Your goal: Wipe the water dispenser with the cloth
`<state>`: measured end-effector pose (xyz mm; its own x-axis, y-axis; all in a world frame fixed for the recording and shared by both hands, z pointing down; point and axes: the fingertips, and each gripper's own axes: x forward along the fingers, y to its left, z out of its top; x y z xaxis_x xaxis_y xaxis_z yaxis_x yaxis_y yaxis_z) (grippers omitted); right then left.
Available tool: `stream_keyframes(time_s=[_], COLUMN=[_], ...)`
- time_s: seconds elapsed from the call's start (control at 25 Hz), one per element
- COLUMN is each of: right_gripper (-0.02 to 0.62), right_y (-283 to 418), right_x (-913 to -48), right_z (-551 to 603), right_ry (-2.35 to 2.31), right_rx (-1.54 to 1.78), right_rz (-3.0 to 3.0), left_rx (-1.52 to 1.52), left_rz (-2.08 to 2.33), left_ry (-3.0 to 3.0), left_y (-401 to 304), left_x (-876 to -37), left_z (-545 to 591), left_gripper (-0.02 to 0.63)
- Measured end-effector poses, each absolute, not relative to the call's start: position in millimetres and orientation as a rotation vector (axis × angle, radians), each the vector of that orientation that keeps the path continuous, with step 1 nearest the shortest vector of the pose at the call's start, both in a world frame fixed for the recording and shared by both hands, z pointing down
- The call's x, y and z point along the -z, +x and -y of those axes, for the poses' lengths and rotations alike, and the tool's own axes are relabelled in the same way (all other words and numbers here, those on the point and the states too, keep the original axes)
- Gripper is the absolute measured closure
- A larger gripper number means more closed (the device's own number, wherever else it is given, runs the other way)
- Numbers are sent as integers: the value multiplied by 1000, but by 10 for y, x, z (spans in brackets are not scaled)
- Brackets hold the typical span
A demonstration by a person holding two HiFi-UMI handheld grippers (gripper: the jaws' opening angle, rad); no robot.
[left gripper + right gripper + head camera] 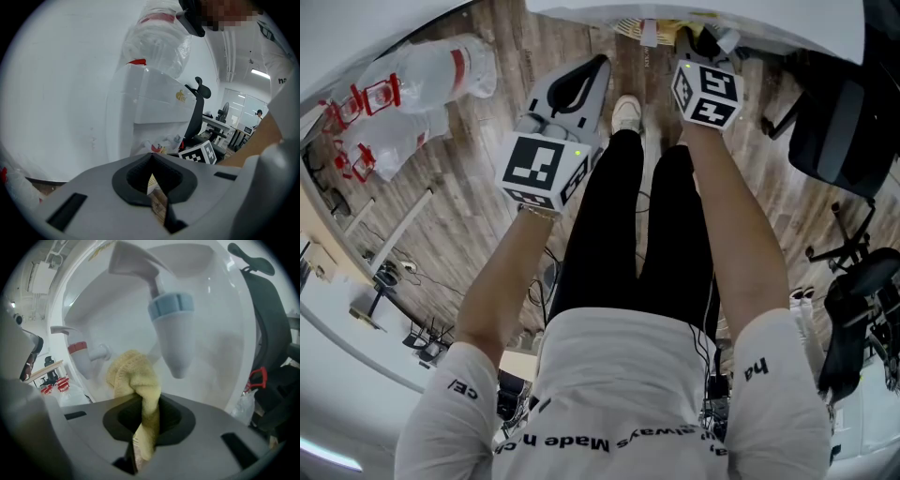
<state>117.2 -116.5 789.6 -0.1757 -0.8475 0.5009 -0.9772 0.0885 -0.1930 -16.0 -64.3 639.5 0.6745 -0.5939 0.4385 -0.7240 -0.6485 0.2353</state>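
Here, the yellow cloth (133, 376) is pinched tight between the closed jaws of the right gripper (145, 416). A soft bunch of it is left sticking out in front. It is likely held this way so that the soft bunch, not the hard jaws, is pressed on the water dispenser (225, 348).

The cloth is pushed into the white hollow where the taps are. It is just beside the tap with the blue ring (171, 310) and near the tap with the red ring (79, 350). Whether the back wall is touched by the cloth cannot be told.

The left gripper (152, 183) is closed too, but nothing is held in it. Only a thin slit is seen between its jaws. It is held low, off to the side of the dispenser, probably so it is out of the way.

In the head view, both arms are stretched out forward. The right arm (741, 234) is reached further than the left arm (502, 281).
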Motion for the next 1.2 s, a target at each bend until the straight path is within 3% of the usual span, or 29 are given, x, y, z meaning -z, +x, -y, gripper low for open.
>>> stream_keyframes(time_s=[1.2], right_gripper=[540], right_y=[1899], right_x=[-7912], right_z=[1039], right_ry=[1976], right_rx=[-774], right_rz=[1993], left_rx=[-476], left_rz=[982], left_ry=[2528], left_y=[213], left_x=[-6355], left_z=[547], left_gripper=[589])
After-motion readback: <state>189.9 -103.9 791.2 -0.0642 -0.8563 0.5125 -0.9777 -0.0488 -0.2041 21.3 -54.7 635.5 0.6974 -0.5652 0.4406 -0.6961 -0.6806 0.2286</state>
